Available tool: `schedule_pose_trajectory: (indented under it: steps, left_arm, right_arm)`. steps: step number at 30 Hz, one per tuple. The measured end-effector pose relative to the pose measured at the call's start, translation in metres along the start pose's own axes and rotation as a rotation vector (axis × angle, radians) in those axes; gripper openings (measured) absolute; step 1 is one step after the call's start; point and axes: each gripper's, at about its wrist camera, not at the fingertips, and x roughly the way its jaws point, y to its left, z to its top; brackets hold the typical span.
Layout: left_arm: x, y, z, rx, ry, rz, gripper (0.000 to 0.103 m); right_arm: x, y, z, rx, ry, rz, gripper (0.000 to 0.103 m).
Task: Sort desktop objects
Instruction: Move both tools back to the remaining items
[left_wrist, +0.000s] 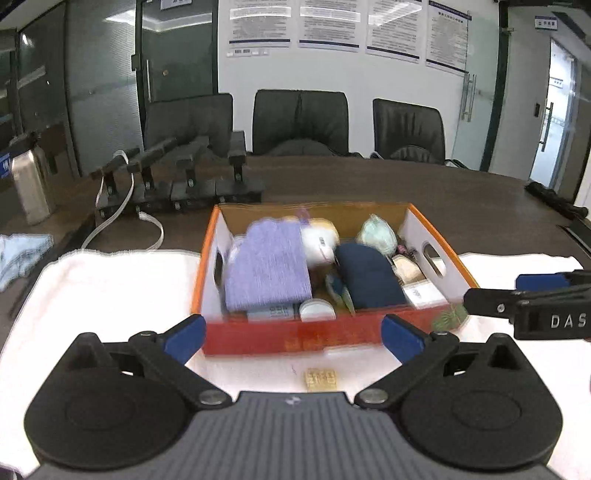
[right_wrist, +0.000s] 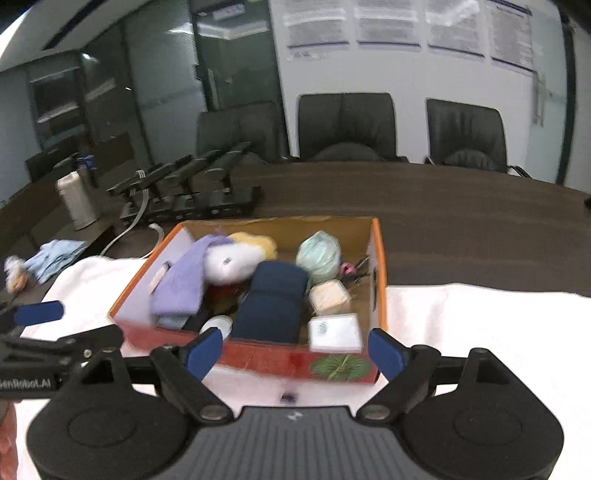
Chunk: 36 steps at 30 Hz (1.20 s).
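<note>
An orange and red cardboard box (left_wrist: 258, 338) stands on a white towel (left_wrist: 110, 295). It holds a purple cloth (left_wrist: 267, 267), a white plush toy (left_wrist: 317, 240), a dark blue pouch (left_wrist: 369, 277), a mint green ball (left_wrist: 378, 232) and several small packets. My left gripper (left_wrist: 293, 338) is open and empty, just short of the box's front wall. My right gripper (right_wrist: 295, 352) is also open and empty before the box (right_wrist: 277, 354), and shows at the right of the left wrist view (left_wrist: 506, 290). A small yellow item (left_wrist: 321, 378) lies on the towel under the left gripper.
The towel lies on a dark brown table (left_wrist: 406, 192). Behind the box at the left stand a row of black desk microphones (left_wrist: 177, 177) with a white cable, a steel bottle (left_wrist: 31, 184) and a light blue cloth (left_wrist: 22, 251). Black chairs (left_wrist: 299, 122) line the far edge.
</note>
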Motion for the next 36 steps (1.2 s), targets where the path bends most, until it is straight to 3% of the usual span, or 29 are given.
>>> schedule_pose_trajectory:
  steps: [6,11,17,23,27,32,34,36]
  left_arm:
    - [-0.03,-0.006,-0.078,0.019,-0.03,-0.051,0.103]
    - [-0.039,-0.018,-0.132,0.054,-0.041,-0.042,0.103]
    - [-0.049,-0.019,-0.181,0.001,-0.025,-0.026,0.103]
    - [-0.056,-0.017,-0.198,-0.007,-0.001,-0.029,0.103]
    - [-0.052,-0.017,-0.199,-0.006,0.026,-0.016,0.103]
    - [-0.051,-0.022,-0.2,0.021,0.035,0.007,0.103]
    - [-0.054,-0.018,-0.2,0.001,0.018,0.016,0.103]
    - [-0.062,-0.016,-0.19,0.057,-0.021,0.041,0.103]
  right_arm:
    - [-0.021,0.004,-0.08,0.023,0.022,0.091,0.086]
    - [-0.03,0.011,-0.13,-0.021,0.01,0.061,0.086]
    - [-0.044,0.006,-0.172,0.032,0.022,0.053,0.086]
    - [-0.062,0.006,-0.202,0.068,-0.027,0.016,0.086]
    - [-0.066,0.016,-0.211,0.024,-0.059,-0.042,0.086]
    - [-0.065,0.012,-0.211,0.046,-0.055,-0.031,0.089]
    - [-0.066,0.008,-0.211,0.053,-0.052,-0.013,0.089]
    - [-0.069,0.007,-0.206,0.025,-0.012,0.011,0.088]
